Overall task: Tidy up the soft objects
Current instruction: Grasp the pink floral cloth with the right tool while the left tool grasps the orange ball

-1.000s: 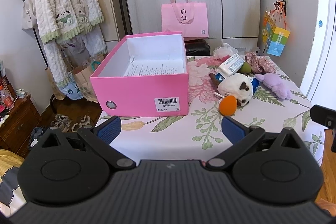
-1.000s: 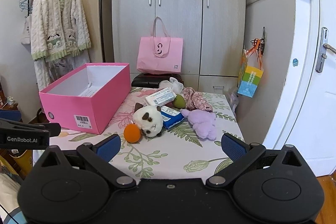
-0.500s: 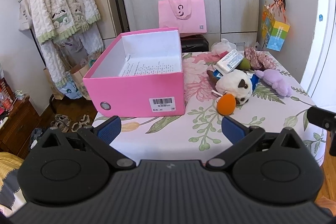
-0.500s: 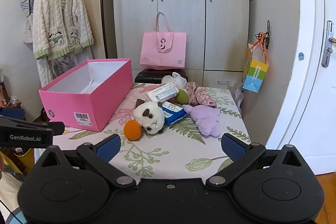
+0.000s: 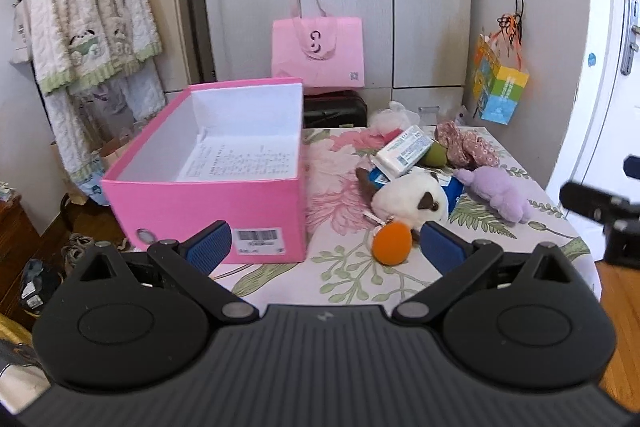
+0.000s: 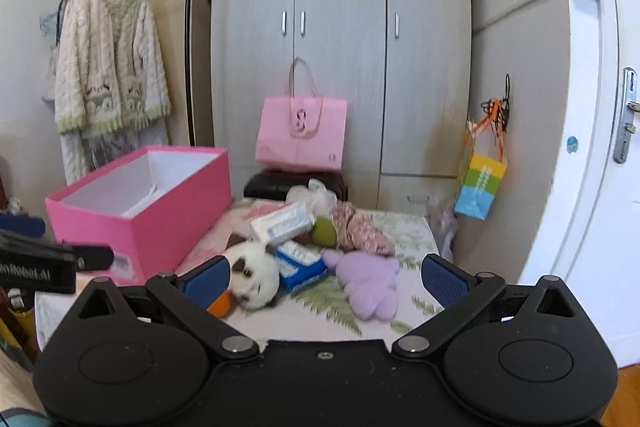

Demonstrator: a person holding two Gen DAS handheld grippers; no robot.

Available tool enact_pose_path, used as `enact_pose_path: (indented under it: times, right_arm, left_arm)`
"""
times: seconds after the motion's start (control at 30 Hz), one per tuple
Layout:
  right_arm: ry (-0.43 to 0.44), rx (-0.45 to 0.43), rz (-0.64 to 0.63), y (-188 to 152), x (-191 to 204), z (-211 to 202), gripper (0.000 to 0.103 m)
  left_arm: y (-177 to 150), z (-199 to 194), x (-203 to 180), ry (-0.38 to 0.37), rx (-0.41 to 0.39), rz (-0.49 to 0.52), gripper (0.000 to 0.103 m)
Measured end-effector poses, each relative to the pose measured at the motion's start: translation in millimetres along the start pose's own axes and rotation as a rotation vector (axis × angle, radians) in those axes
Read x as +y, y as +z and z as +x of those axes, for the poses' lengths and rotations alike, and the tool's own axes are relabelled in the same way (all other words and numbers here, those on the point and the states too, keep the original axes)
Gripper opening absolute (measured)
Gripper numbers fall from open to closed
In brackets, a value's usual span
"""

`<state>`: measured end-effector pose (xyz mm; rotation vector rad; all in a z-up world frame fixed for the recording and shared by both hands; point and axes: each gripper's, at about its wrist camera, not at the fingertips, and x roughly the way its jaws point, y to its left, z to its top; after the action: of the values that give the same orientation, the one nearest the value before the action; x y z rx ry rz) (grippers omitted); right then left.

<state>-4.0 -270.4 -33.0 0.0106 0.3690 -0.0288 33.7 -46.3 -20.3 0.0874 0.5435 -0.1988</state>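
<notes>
Now my left tool point(image 5: 324, 241) and right tool point(image 6: 324, 277) hover level, both spread empty, above the tabletop point(image 5: 352, 275); the purple plush point(image 6: 370, 283) lies lengthwise away from me.

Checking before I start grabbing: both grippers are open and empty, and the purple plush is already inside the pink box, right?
Not quite. The purple plush lies on the table, to the right of the pink box, as the left wrist view shows. Both the left gripper and right gripper are open and empty.
</notes>
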Motion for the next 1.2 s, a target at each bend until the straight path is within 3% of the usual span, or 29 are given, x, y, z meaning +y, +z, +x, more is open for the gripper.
enact_pose_path:
  times: [0.13, 0.43, 0.67, 1.0, 1.13, 1.2]
  right_arm:
    - [0.063, -0.036, 0.054, -4.0, -21.8, 23.0, 0.103]
    - [0.146, 0.097, 0.077, -1.3, -54.6, 99.2, 0.103]
    - [0.17, 0.169, 0.08, 1.7, -72.4, 152.4, 0.099]
    - [0.211, 0.252, 0.111, 8.9, -97.4, 235.2, 0.097]
    - [0.241, 0.28, 0.162, 7.5, -106.9, 260.9, 0.097]
    - [0.253, 0.288, 0.187, 5.6, -110.7, 270.6, 0.095]
  left_arm:
    - [-1.0, 24.1, -5.4, -0.036, 0.019, 0.0, 0.1]
    - [-17.0, 73.3, -12.8, -0.158, 0.03, 0.007, 0.1]
    - [-28.8, 109.3, -27.7, -0.175, 0.058, 0.061, 0.095]
    - [-37.1, 141.9, -30.2, -0.237, 0.124, 0.053, 0.054]
    - [-35.5, 145.7, -30.7, -0.26, 0.13, 0.057, 0.04]
    - [-35.2, 146.5, -31.5, -0.264, 0.131, 0.063, 0.038]
